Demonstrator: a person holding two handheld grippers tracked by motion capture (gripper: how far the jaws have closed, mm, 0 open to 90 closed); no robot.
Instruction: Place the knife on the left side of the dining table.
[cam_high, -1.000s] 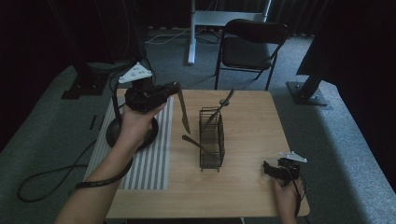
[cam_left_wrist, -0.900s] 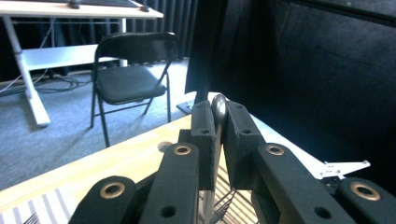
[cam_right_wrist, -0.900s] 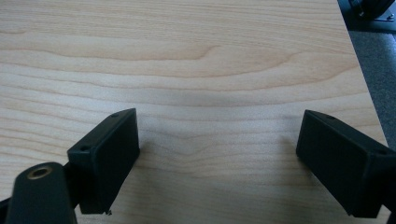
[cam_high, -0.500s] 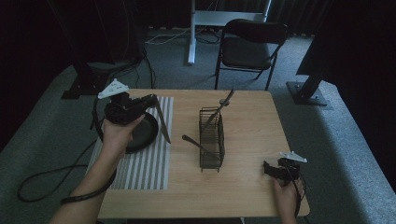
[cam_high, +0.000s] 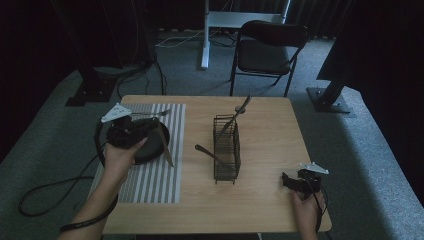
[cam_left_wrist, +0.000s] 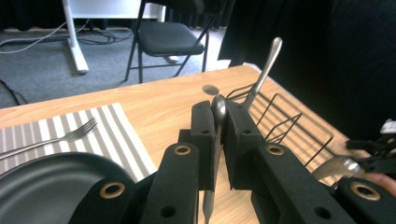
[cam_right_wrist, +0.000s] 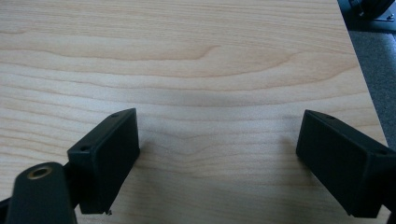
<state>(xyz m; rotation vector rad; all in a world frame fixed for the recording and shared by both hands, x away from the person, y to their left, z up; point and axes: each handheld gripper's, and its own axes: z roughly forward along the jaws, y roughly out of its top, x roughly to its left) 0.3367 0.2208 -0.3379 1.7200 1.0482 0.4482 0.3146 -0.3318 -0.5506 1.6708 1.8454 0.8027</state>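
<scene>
Cutlery and a black wire basket (cam_high: 226, 150) sit on a light wooden table (cam_high: 270, 145), with a grey-and-white striped placemat (cam_high: 150, 175) covering its left part. A round dark plate (cam_high: 150, 145) lies on the placemat, and a silver fork (cam_left_wrist: 51, 138) rests on the stripes just beyond the plate's far rim.

The left gripper (cam_left_wrist: 218, 116) hangs over the plate, its jaws closed on a slim silver utensil (cam_high: 165, 146). In the left gripper view the utensil's rounded end pokes up between the jaw tips; in the high view its long end slants down past the plate's right edge to the placemat. Which kind of utensil it is cannot be told.

One silver handle (cam_high: 242, 107) leans up out of the basket's far end, and another utensil (cam_high: 207, 152) sticks out of its left side.

The right gripper (cam_right_wrist: 217, 154), held by a hand (cam_high: 306, 210) at the table's near right corner, has its jaws spread wide over bare wood, holding nothing.

A black folding chair (cam_high: 267, 47) stands on the grey carpet beyond the table.
</scene>
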